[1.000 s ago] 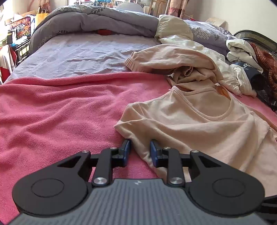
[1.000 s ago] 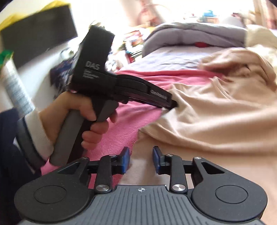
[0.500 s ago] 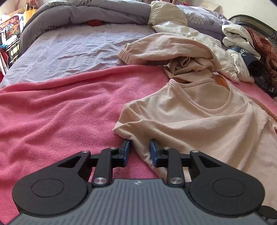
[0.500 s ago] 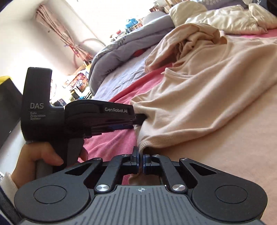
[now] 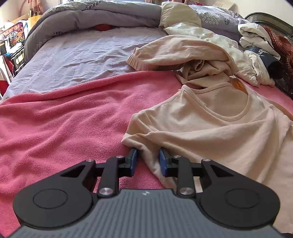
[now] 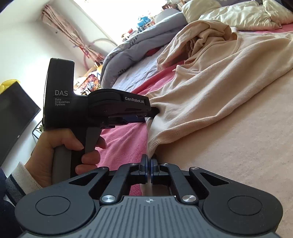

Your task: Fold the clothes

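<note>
- A pale beige cotton T-shirt (image 5: 216, 131) lies spread on a pink terry blanket (image 5: 64, 119) covering the bed.
- Beyond it: lilac sheet (image 5: 78, 58), bunched grey duvet (image 5: 102, 16), heaped clothes.
- Left gripper (image 5: 148, 159): fingers narrowly apart around the sleeve edge.
- Right gripper (image 6: 148, 166): fingers pinched together on the hem.

- The left gripper (image 6: 155, 110), seen from the right wrist view at about nine o'clock, carries white lettering on its upright black housing: "DAS", with "Data Acquisition System" in smaller type on three lines beneath.
- On the same gripper's black upper arm, toward the fingers, stands the brand "GenRobot.AI".
- The colourful box (image 5: 12, 35) at ten o'clock in the left wrist view bears print too small to read.
</note>
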### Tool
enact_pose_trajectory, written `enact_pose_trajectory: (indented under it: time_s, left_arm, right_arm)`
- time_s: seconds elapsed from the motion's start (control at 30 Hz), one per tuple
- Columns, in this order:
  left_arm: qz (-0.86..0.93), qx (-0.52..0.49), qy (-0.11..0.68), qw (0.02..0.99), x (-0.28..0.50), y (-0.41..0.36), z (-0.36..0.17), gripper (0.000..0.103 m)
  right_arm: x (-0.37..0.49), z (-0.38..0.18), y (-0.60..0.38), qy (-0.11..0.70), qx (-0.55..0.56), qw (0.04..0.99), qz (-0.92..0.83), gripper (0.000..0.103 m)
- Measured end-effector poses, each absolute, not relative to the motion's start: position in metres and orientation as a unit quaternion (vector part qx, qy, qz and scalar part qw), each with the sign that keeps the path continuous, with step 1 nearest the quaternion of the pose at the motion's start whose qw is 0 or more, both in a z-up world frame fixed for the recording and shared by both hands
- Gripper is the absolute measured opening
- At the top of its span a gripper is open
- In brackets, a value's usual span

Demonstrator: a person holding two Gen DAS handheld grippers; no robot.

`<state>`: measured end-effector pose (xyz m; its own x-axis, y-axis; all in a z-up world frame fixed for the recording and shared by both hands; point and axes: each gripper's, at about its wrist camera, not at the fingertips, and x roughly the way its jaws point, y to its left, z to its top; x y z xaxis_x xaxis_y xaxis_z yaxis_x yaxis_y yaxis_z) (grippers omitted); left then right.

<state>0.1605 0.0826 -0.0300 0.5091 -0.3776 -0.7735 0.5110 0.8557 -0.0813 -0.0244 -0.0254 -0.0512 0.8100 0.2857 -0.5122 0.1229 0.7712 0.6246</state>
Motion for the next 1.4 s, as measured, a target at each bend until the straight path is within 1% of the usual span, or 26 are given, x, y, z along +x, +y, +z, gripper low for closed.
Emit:
enact_pose_trajectory:
  time_s: [0.1, 0.2, 0.23, 0.3, 0.33, 0.37, 0.4, 0.43, 0.47, 0.5, 0.53, 0.6, 0.73, 0.8, 0.87, 0.93, 1.0, 1.03, 1.07, 1.13, 1.2, 1.27, 1.3, 1.33, 1.37, 1.4]
  left_arm:
    - [-0.258, 0.083, 0.419, 0.866, 0.16, 0.083, -0.029, 0.037]
    - [-0.245, 0.078, 0.414, 0.873, 0.16, 0.088, -0.027, 0.038]
    - [-0.227, 0.078, 0.408, 0.881, 0.161, 0.092, -0.026, 0.039]
    - [-0.155, 0.08, 0.398, 0.901, 0.163, 0.102, -0.023, 0.063]
    - [-0.114, 0.077, 0.394, 0.909, 0.164, 0.109, -0.023, 0.063]
    - [-0.074, 0.082, 0.382, 0.918, 0.164, 0.114, -0.022, 0.056]
    - [-0.041, 0.093, 0.365, 0.926, 0.161, 0.117, -0.021, 0.055]
    - [-0.016, 0.103, 0.347, 0.932, 0.158, 0.12, -0.019, 0.055]
    - [-0.012, 0.105, 0.333, 0.937, 0.152, 0.123, -0.015, 0.055]
    - [-0.026, 0.097, 0.318, 0.943, 0.145, 0.125, -0.009, 0.055]
    - [-0.051, 0.086, 0.306, 0.947, 0.137, 0.125, -0.004, 0.055]
    - [-0.127, 0.057, 0.297, 0.945, 0.123, 0.12, 0.007, 0.056]
    - [-0.241, 0.018, 0.304, 0.921, 0.11, 0.095, 0.011, 0.057]
    - [-0.26, 0.047, 0.31, 0.913, 0.107, 0.075, 0.003, 0.058]
    - [-0.251, 0.102, 0.316, 0.909, 0.1, 0.058, -0.012, 0.058]
    - [-0.234, 0.156, 0.324, 0.903, 0.094, 0.049, -0.03, 0.063]
    - [-0.221, 0.175, 0.296, 0.913, 0.084, 0.052, -0.042, 0.071]
    - [-0.213, 0.172, 0.293, 0.916, 0.082, 0.053, -0.043, 0.073]
    - [-0.208, 0.163, 0.299, 0.917, 0.083, 0.055, -0.043, 0.078]
    - [-0.202, 0.141, 0.313, 0.917, 0.087, 0.058, -0.044, 0.081]
    - [-0.203, 0.117, 0.323, 0.917, 0.093, 0.066, -0.046, 0.086]
    - [-0.203, 0.1, 0.332, 0.916, 0.098, 0.072, -0.047, 0.088]
    - [-0.201, 0.1, 0.332, 0.916, 0.099, 0.072, -0.047, 0.09]
    - [-0.197, 0.105, 0.331, 0.917, 0.098, 0.07, -0.048, 0.09]
    - [-0.194, 0.109, 0.329, 0.918, 0.098, 0.069, -0.048, 0.091]
    - [-0.193, 0.11, 0.328, 0.918, 0.097, 0.069, -0.048, 0.092]
  right_arm:
    - [-0.03, -0.049, -0.025, 0.325, 0.321, 0.885, 0.094, 0.005]
    - [-0.042, -0.047, -0.025, 0.349, 0.276, 0.88, 0.163, 0.006]
    - [-0.048, -0.047, -0.029, 0.354, 0.271, 0.876, 0.183, 0.007]
    - [-0.054, -0.045, -0.041, 0.363, 0.277, 0.866, 0.205, 0.007]
    - [-0.057, -0.044, -0.047, 0.366, 0.28, 0.861, 0.215, 0.009]
    - [-0.059, -0.04, -0.053, 0.362, 0.28, 0.862, 0.218, 0.012]
    - [-0.058, -0.032, -0.059, 0.344, 0.27, 0.874, 0.21, 0.014]
    - [-0.057, -0.023, -0.065, 0.322, 0.255, 0.89, 0.198, 0.022]
    - [-0.053, -0.015, -0.068, 0.299, 0.235, 0.906, 0.186, 0.033]
    - [-0.047, -0.008, -0.07, 0.276, 0.212, 0.921, 0.174, 0.039]
    - [-0.041, -0.003, -0.072, 0.256, 0.192, 0.933, 0.163, 0.047]
    - [-0.025, -0.006, -0.071, 0.242, 0.169, 0.943, 0.156, 0.048]
    - [-0.014, -0.035, -0.065, 0.318, 0.182, 0.91, 0.194, 0.048]
    - [-0.027, -0.031, -0.071, 0.336, 0.176, 0.897, 0.229, 0.048]
    - [-0.041, -0.024, -0.096, 0.336, 0.195, 0.891, 0.236, 0.048]
    - [-0.055, -0.016, -0.132, 0.315, 0.2, 0.906, 0.2, 0.053]
    - [-0.057, -0.009, -0.171, 0.292, 0.172, 0.932, 0.125, 0.054]
    - [-0.052, -0.007, -0.19, 0.284, 0.149, 0.944, 0.08, 0.055]
    - [-0.045, -0.008, -0.205, 0.278, 0.126, 0.951, 0.049, 0.055]
    - [-0.031, -0.011, -0.23, 0.267, 0.081, 0.96, 0.0, 0.055]
    - [-0.019, -0.02, -0.238, 0.266, 0.033, 0.963, 0.0, 0.055]
    - [-0.007, -0.039, -0.244, 0.308, -0.002, 0.951, -0.005, 0.051]
    - [-0.007, -0.047, -0.252, 0.331, 0.002, 0.944, -0.021, 0.051]
    - [-0.011, -0.052, -0.265, 0.332, 0.028, 0.943, -0.026, 0.051]
    - [-0.013, -0.053, -0.276, 0.331, 0.054, 0.942, -0.032, 0.035]
    - [-0.014, -0.052, -0.281, 0.333, 0.046, 0.94, -0.049, 0.021]
